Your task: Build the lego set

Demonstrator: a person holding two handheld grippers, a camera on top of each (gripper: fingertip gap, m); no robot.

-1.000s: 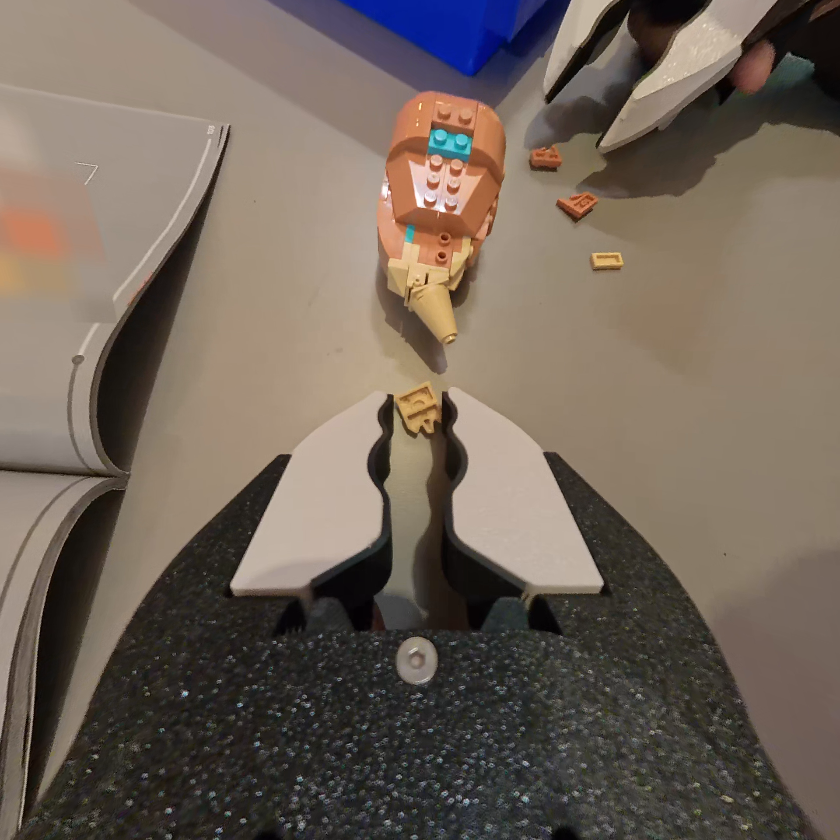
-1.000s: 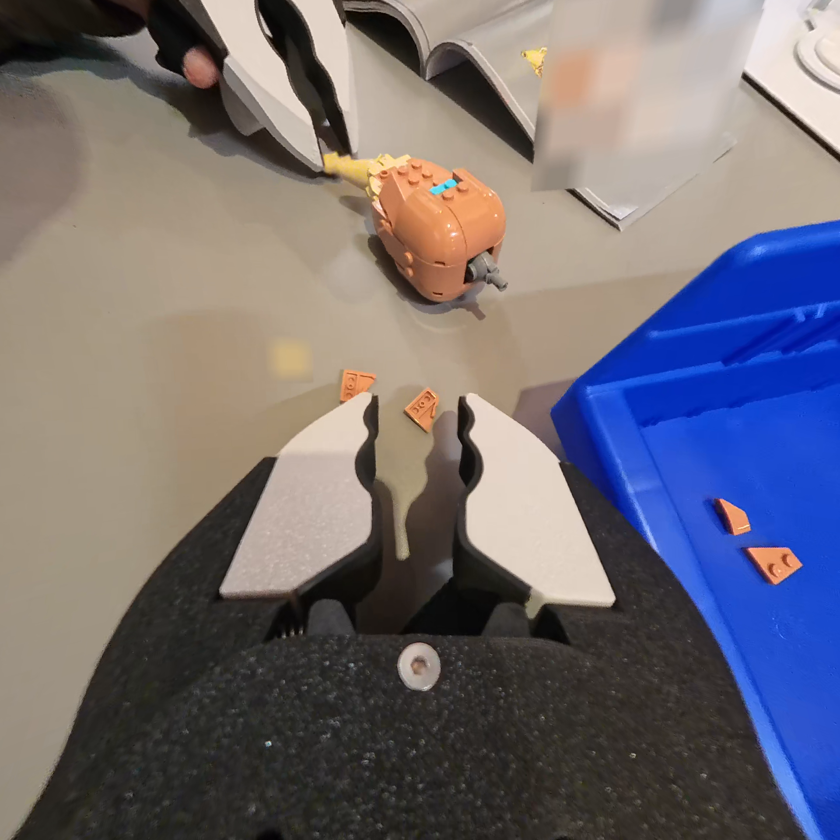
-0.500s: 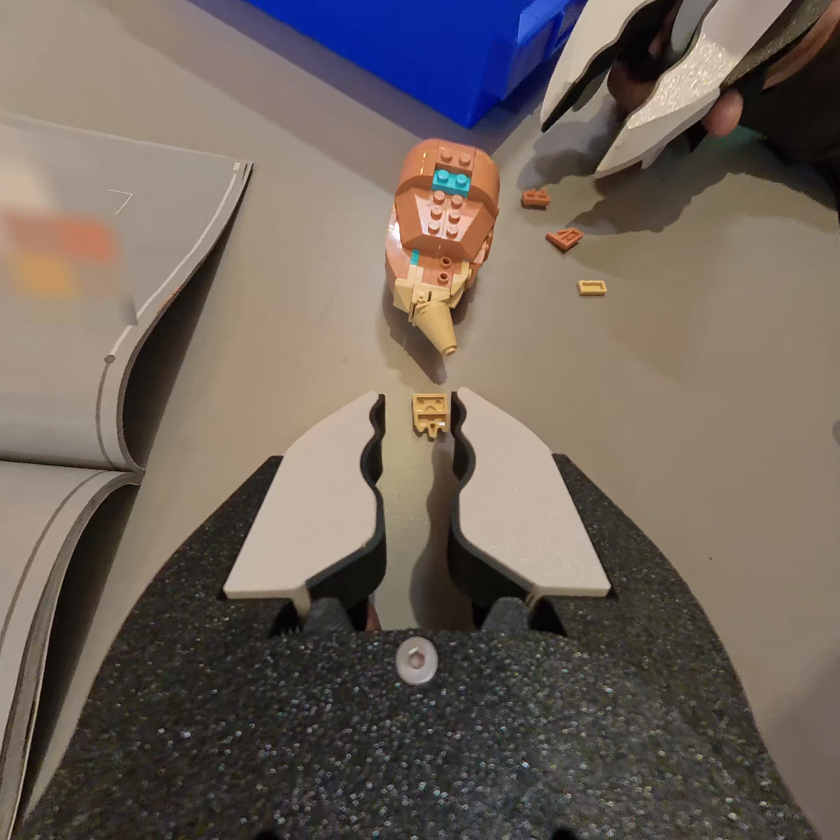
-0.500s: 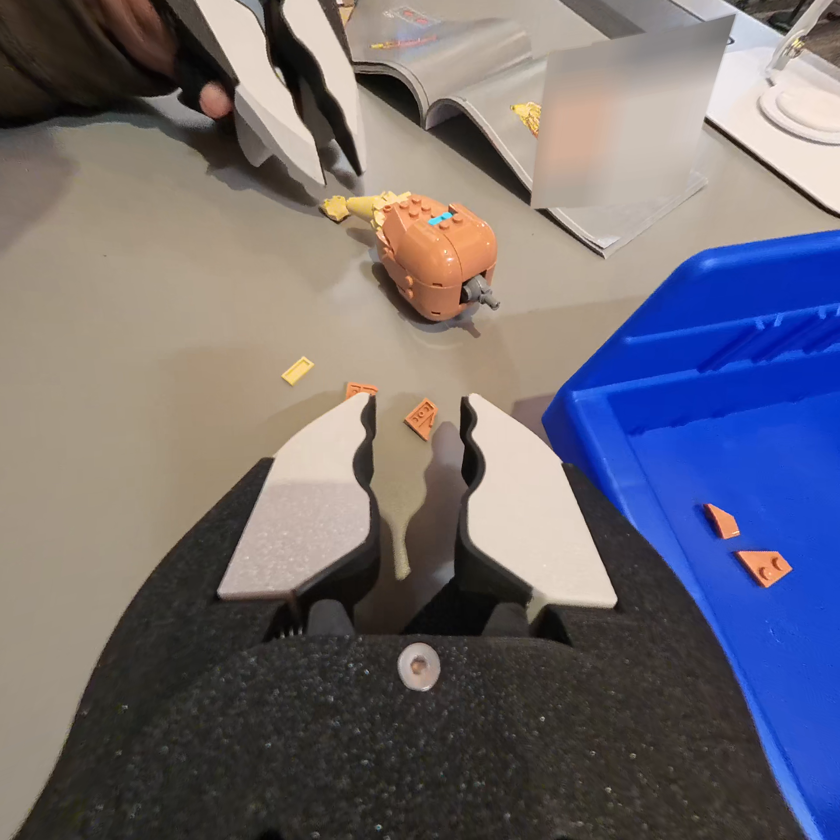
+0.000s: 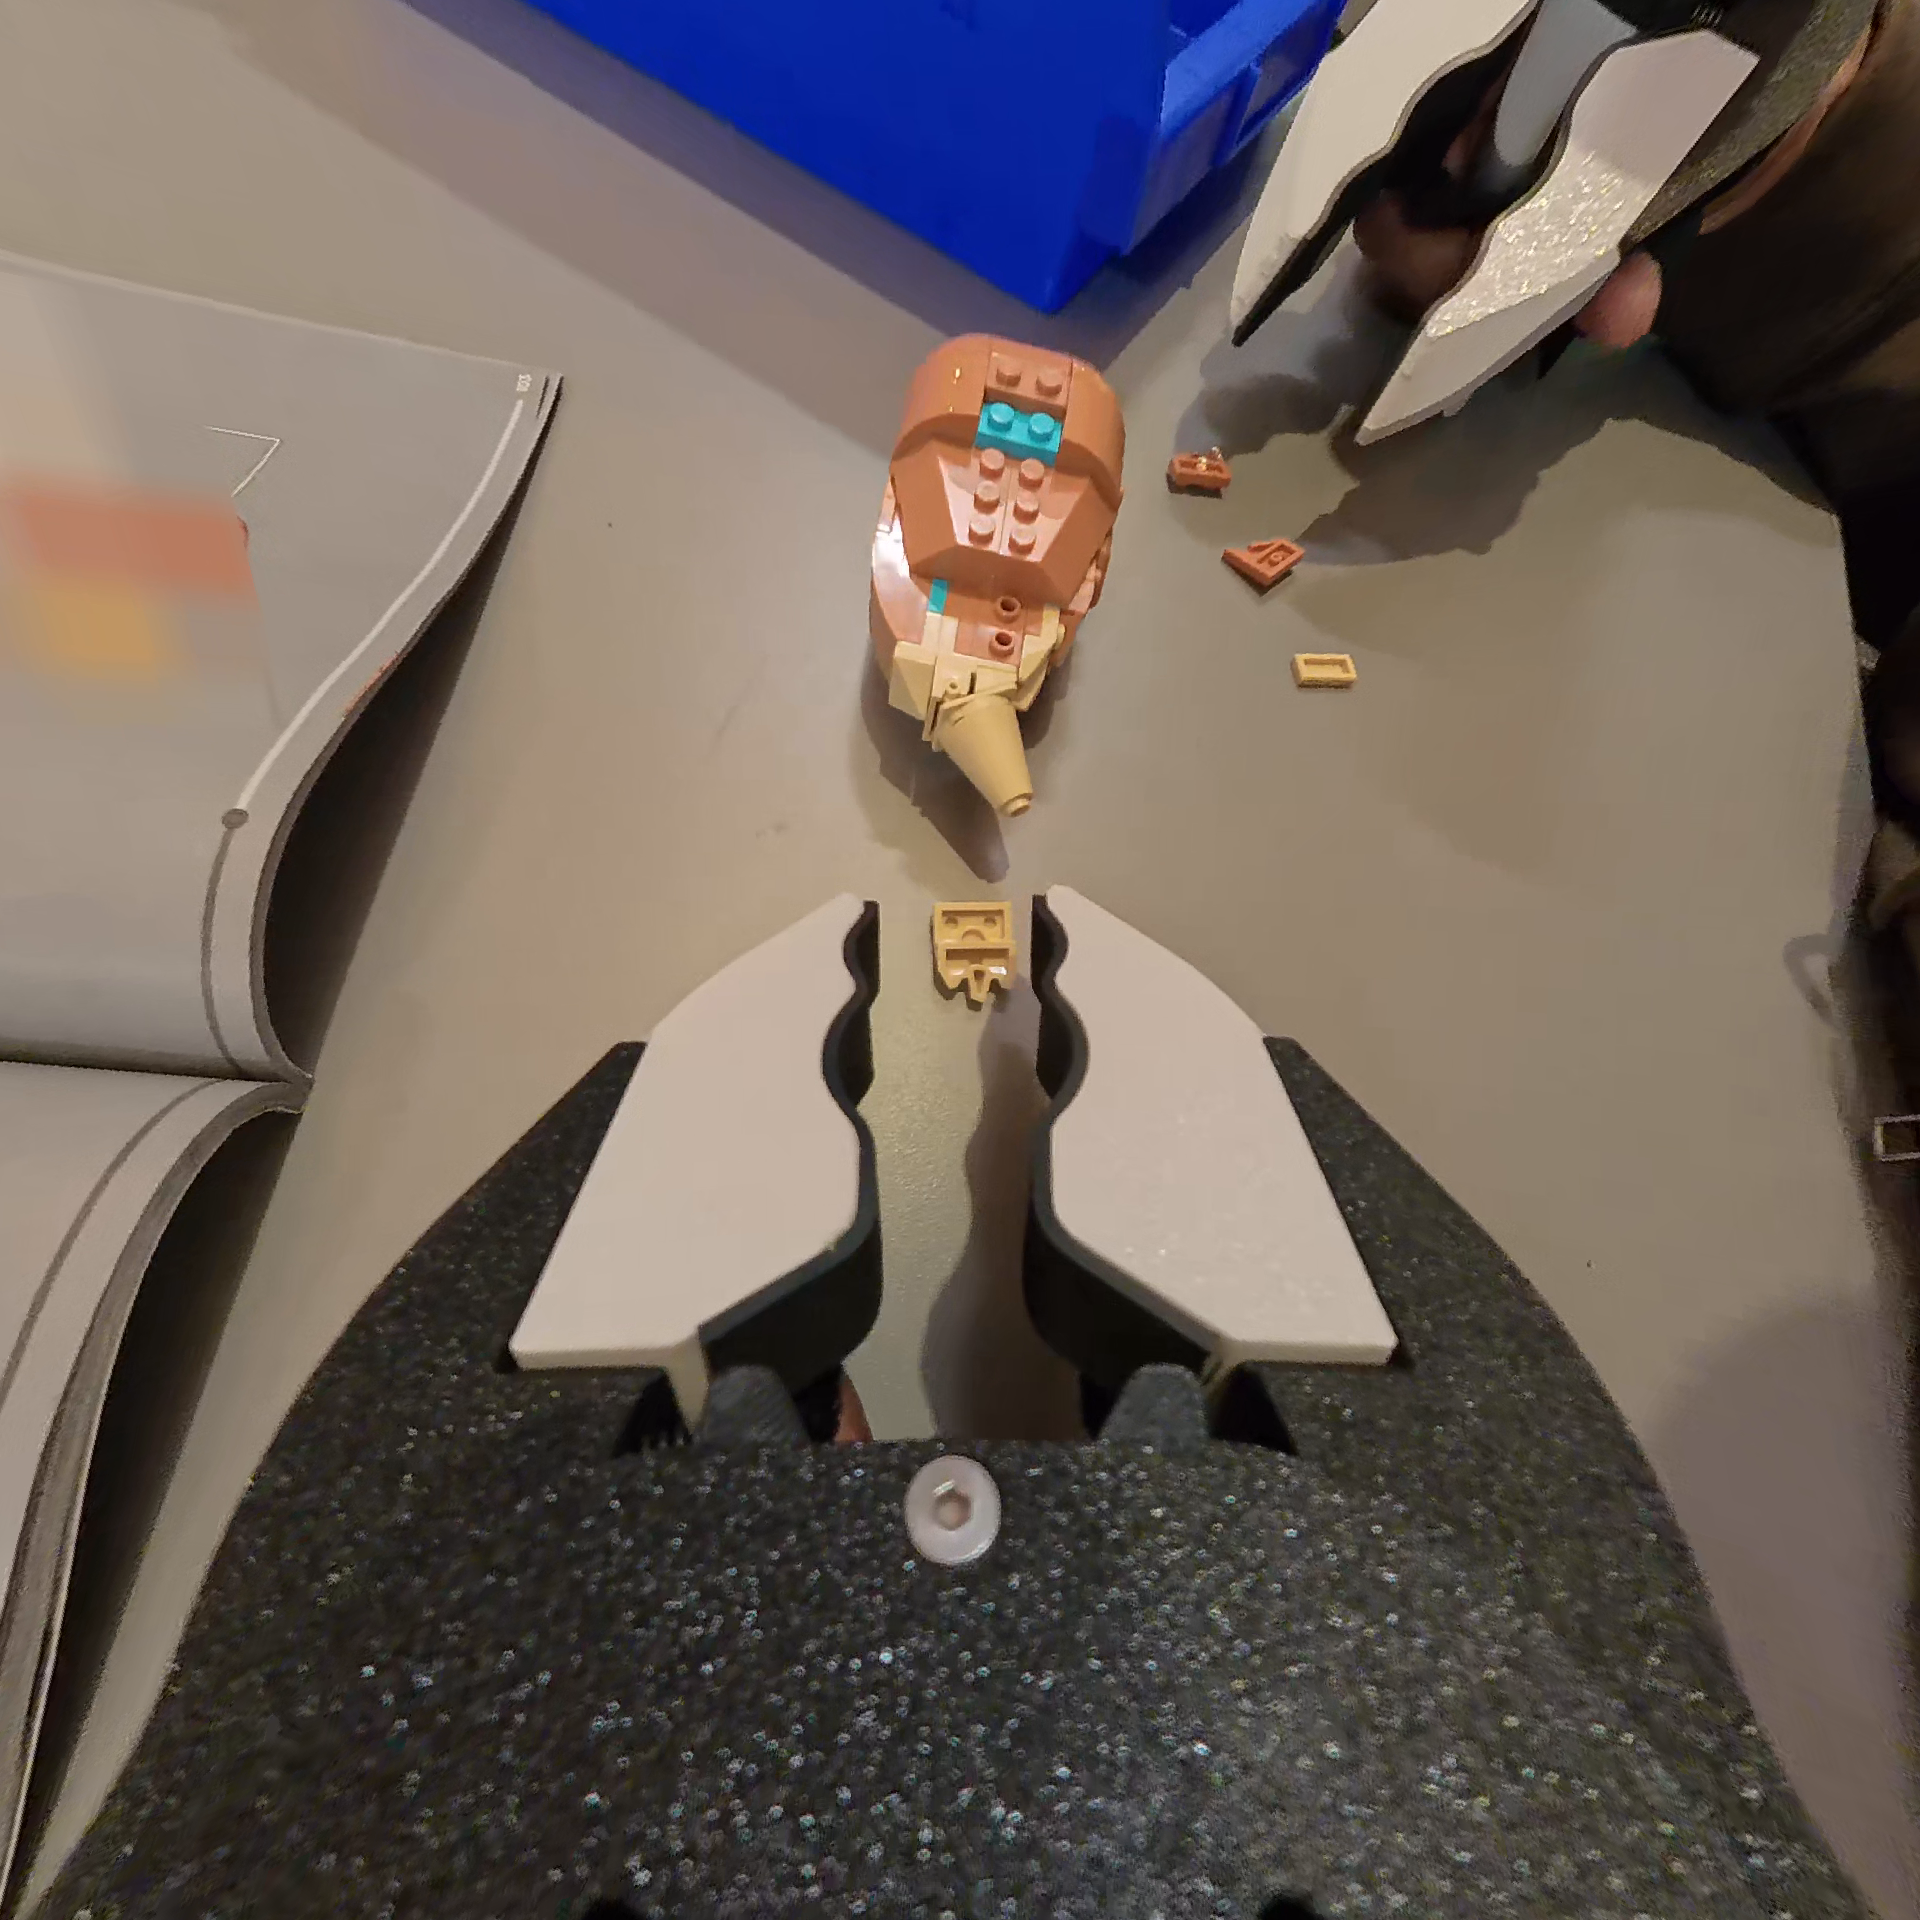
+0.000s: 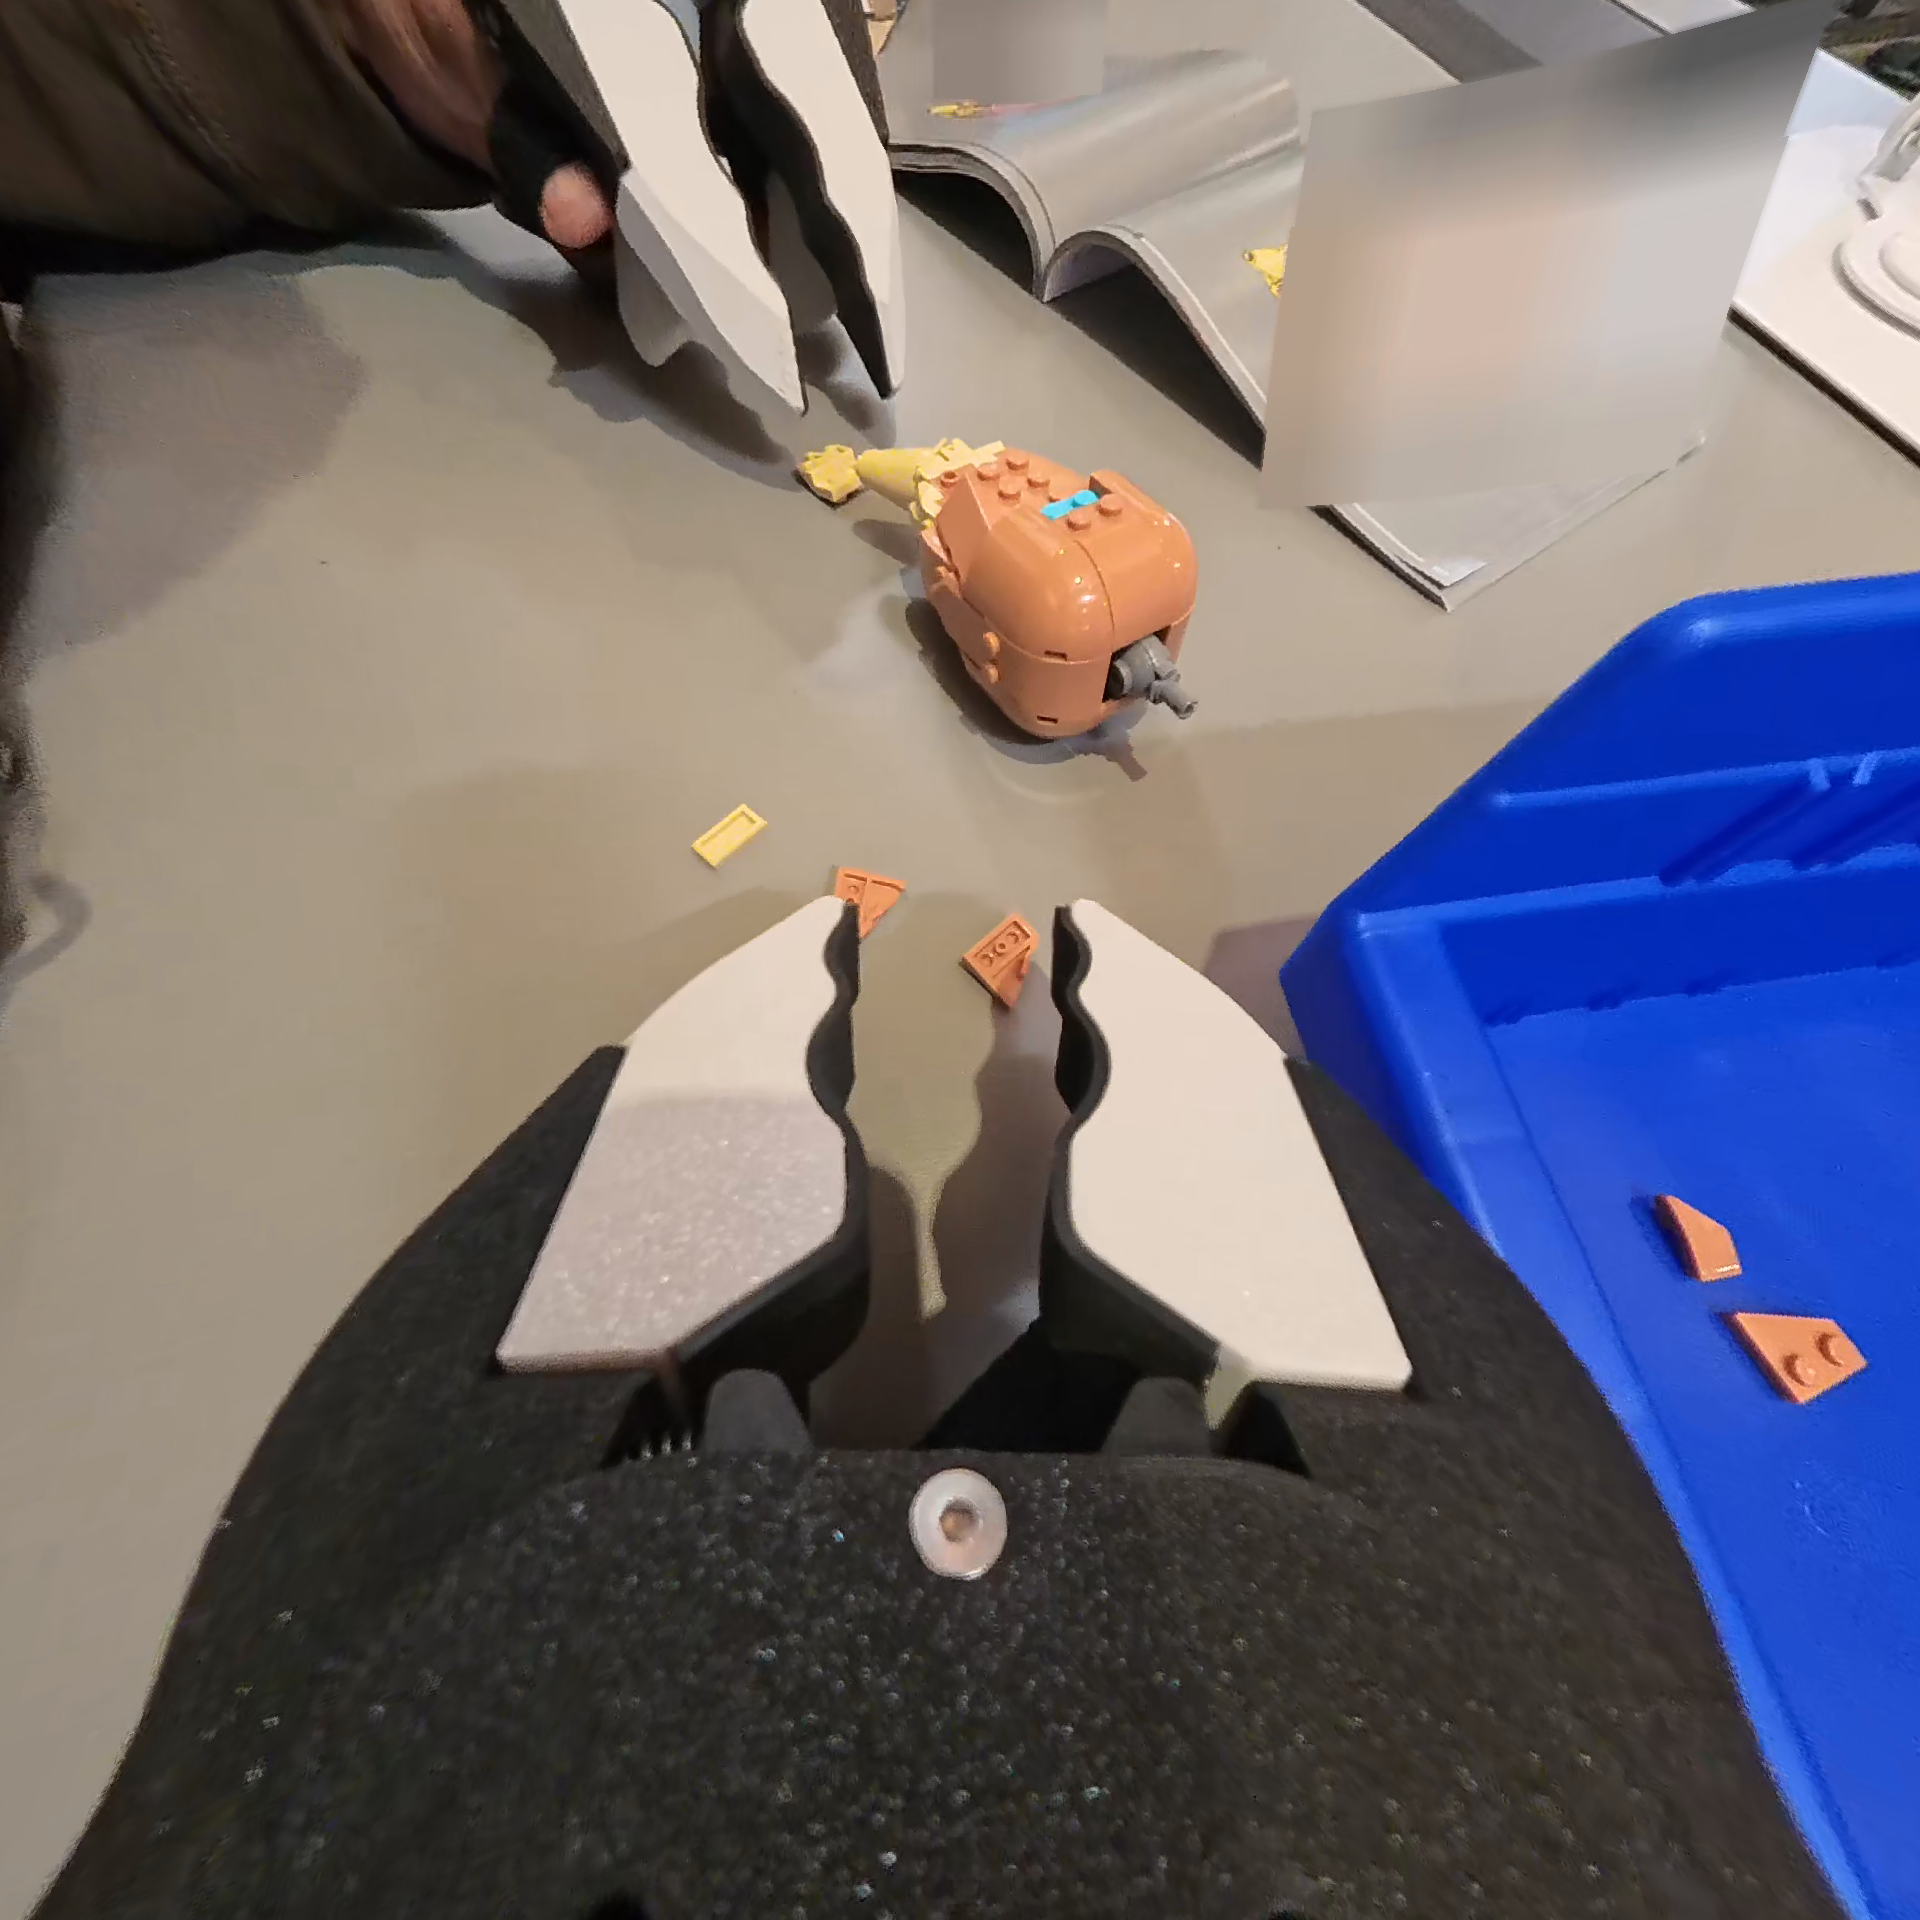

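Broadly, from largest to smallest: grey table (image 5: 1455,1039), matte, bearing all items. Blue bin (image 6: 1662,987), at the right of the right wrist view and at the far edge of the left wrist view; two orange wedge plates (image 6: 1797,1356) lie loose on its floor, near each other. Open instruction booklet (image 5: 260,675), grey pages curling up, at the left of the left wrist view, well apart from the bricks. Left gripper (image 5: 954,914), empty, its fingers parted by a moderate gap, tips low over the table; it grips nothing. Right gripper (image 6: 951,920), likewise empty and parted by a moderate gap, just beside the bin's near corner. Lego model (image 5: 997,530), a rounded orange-brown body with a teal brick on top and a tan cone snout pointing toward the left gripper; it lies on the table between the two grippers, a grey pin jutting from its far end in the right wrist view. Tan clip brick (image 5: 971,940), flat on the table between the left gripper's tips, whether touching either is not clear. Two small orange wedge pieces (image 6: 1000,951), at the right gripper's tips, one between them, one (image 6: 868,894) by the left tip. Thin tan tile (image 6: 729,833), alone on the table, near the wedges.
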